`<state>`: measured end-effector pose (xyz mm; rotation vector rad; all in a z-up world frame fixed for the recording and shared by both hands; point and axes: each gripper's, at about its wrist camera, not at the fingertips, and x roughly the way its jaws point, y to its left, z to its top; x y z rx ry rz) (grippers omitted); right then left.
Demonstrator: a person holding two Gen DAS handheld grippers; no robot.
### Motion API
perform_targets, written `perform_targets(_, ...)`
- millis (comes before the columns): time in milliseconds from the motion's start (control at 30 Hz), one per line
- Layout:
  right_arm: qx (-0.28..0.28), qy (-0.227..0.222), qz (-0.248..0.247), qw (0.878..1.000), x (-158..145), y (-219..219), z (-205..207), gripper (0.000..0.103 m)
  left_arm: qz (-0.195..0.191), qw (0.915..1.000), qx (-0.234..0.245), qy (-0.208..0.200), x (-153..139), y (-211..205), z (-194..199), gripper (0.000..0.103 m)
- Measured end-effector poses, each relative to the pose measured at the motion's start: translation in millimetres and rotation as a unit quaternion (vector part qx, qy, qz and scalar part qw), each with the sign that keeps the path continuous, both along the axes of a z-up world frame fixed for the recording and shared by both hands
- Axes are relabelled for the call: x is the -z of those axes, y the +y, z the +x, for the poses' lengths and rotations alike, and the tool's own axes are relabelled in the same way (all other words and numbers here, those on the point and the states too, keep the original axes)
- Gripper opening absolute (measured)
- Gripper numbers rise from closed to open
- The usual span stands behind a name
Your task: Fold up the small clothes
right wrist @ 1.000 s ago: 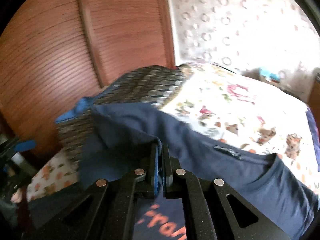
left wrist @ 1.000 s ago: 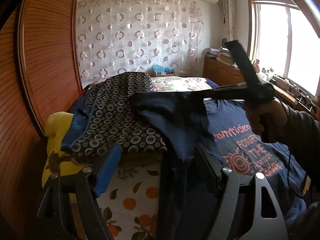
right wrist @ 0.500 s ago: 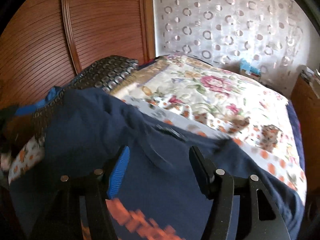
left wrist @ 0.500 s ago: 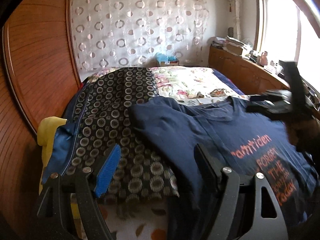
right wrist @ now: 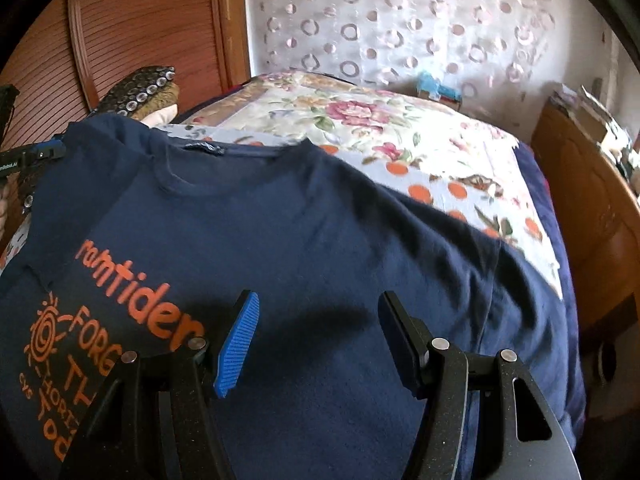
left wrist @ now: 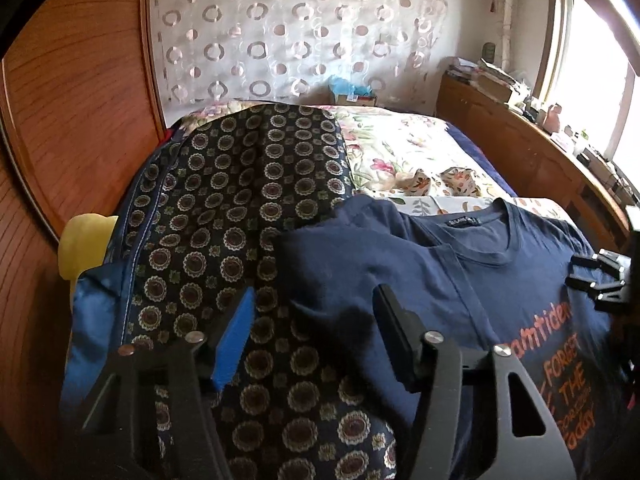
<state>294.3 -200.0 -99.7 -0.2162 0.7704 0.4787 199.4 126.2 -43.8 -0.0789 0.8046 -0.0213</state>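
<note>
Left hand-held gripper point(left wrist: 316, 332) closing, empty, right hand-held gripper point(right wrist: 320, 336) released, over floral bed point(right wrist: 360, 120).

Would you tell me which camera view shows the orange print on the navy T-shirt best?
The right wrist view: the orange print on the navy T-shirt is large, with its sun emblem visible, though the frame edge cuts it. The left wrist view shows it smaller, at the right side, without the emblem.

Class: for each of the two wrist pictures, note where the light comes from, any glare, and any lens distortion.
Left wrist view: daylight blows out the window at right; wooden panel edges bow with fisheye curve. Right wrist view: no window visible, softer light; right gripper casts shadow on the navy T-shirt; corners vignette dark.
</note>
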Motion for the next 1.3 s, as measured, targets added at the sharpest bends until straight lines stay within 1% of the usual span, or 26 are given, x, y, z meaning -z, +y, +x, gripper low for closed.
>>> perform_targets(33, 0.002, 0.008, 0.001, 1.000, 2.1, 1.2, 1.5, 0.064, -0.002, 1.0000, 0.000, 0.001, -0.1, 0.4, 0.7, 0.055)
perform_targets(167, 0.008, 0.008, 0.007, 1.000, -4.3, -3.6, 8.2, 0.064, -0.013, 0.9998, 0.000, 0.014, -0.8, 5.0, 7.3, 0.045)
perform_targets(233, 0.009, 0.007, 0.002, 1.000, -4.2, 0.1, 7.7, 0.064, -0.024, 0.9996, 0.004, 0.015, -2.3, 6.8, 6.4, 0.035)
perform_targets(267, 0.009, 0.005, 0.001, 1.000, -3.4, -2.9, 9.1, 0.064, -0.032, 0.9993, 0.008, 0.017, -3.0, 8.0, 6.3, 0.031)
perform_targets(300, 0.009, 0.005, 0.000, 1.000, -2.5, -3.5, 10.5, 0.064, -0.035, 0.9992, 0.011, 0.018, -3.8, 8.8, 6.2, 0.023)
perform_targets(333, 0.009, 0.005, 0.001, 1.000, -2.2, -3.2, 10.6, 0.064, -0.036, 0.9991, 0.012, 0.018, -4.6, 10.1, 7.3, 0.016)
perform_targets(367, 0.009, 0.005, 0.002, 1.000, -0.3, -3.9, 13.3, 0.064, -0.035, 0.9992, 0.012, 0.016, -6.2, 11.0, 7.3, 0.014)
perform_targets(400, 0.009, 0.005, 0.002, 1.000, -0.1, -3.6, 13.5, 0.064, -0.033, 0.9993, 0.012, 0.013, -8.8, 11.9, 7.1, 0.008)
perform_targets(500, 0.010, 0.004, 0.001, 1.000, 0.9, -3.5, 13.3, 0.064, -0.034, 0.9992, 0.021, 0.000, -21.0, 13.1, 6.5, 0.004)
perform_targets(567, 0.009, 0.005, 0.003, 1.000, 0.8, -6.0, 13.5, 0.064, -0.023, 0.9993, 0.022, -0.019, -34.0, 10.6, 6.0, 0.004)
perform_targets(667, 0.009, 0.004, 0.001, 1.000, 1.1, -6.4, 12.9, 0.064, -0.002, 0.9994, 0.017, -0.031, -46.9, 12.3, 12.1, 0.004)
perform_targets(733, 0.009, 0.004, 0.001, 1.000, 1.6, -6.7, 12.1, 0.064, 0.001, 0.9994, 0.016, -0.030, -47.6, 15.6, 17.3, 0.004)
perform_targets(900, 0.009, 0.005, 0.002, 1.000, 1.3, -7.2, 12.5, 0.064, 0.019, 0.9996, 0.018, -0.013, -36.7, 15.2, 25.3, 0.004)
perform_targets(967, 0.009, 0.004, 0.001, 1.000, 1.3, -7.1, 12.6, 0.064, 0.021, 0.9996, 0.015, -0.013, -35.2, 13.6, 22.6, 0.006)
perform_targets(1033, 0.009, 0.004, 0.002, 1.000, 1.2, -7.1, 12.5, 0.064, 0.027, 0.9994, 0.006, -0.021, -37.0, 10.9, 16.6, 0.013)
perform_targets(1067, 0.009, 0.004, 0.002, 1.000, 1.1, -7.1, 12.5, 0.064, 0.030, 0.9991, 0.002, -0.029, -39.2, 9.3, 13.2, 0.014)
perform_targets(1100, 0.009, 0.005, 0.002, 1.000, 1.3, -7.1, 12.5, 0.064, 0.029, 0.9989, 0.001, -0.037, -41.9, 7.9, 9.4, 0.019)
perform_targets(1133, 0.010, 0.004, 0.001, 1.000, 1.3, -6.9, 12.5, 0.064, 0.025, 0.9987, 0.001, -0.045, -45.2, 7.1, 4.8, 0.029)
perform_targets(1167, 0.010, 0.004, 0.001, 1.000, 1.3, -7.1, 12.5, 0.064, 0.023, 0.9983, 0.002, -0.053, -48.4, 5.0, 0.8, 0.035)
perform_targets(1200, 0.010, 0.004, 0.001, 1.000, 1.2, -7.4, 12.4, 0.064, 0.022, 0.9980, 0.002, -0.059, -50.7, 3.6, -1.9, 0.045)
perform_targets(1267, 0.013, 0.004, 0.003, 1.000, 1.2, -9.4, 13.1, 0.064, 0.021, 0.9968, 0.008, -0.077, -57.8, -1.5, -9.8, 0.053)
perform_targets(1300, 0.018, 0.004, 0.006, 1.000, 1.0, -11.5, 13.5, 0.064, 0.020, 0.9963, 0.012, -0.082, -60.6, -5.5, -13.8, 0.065)
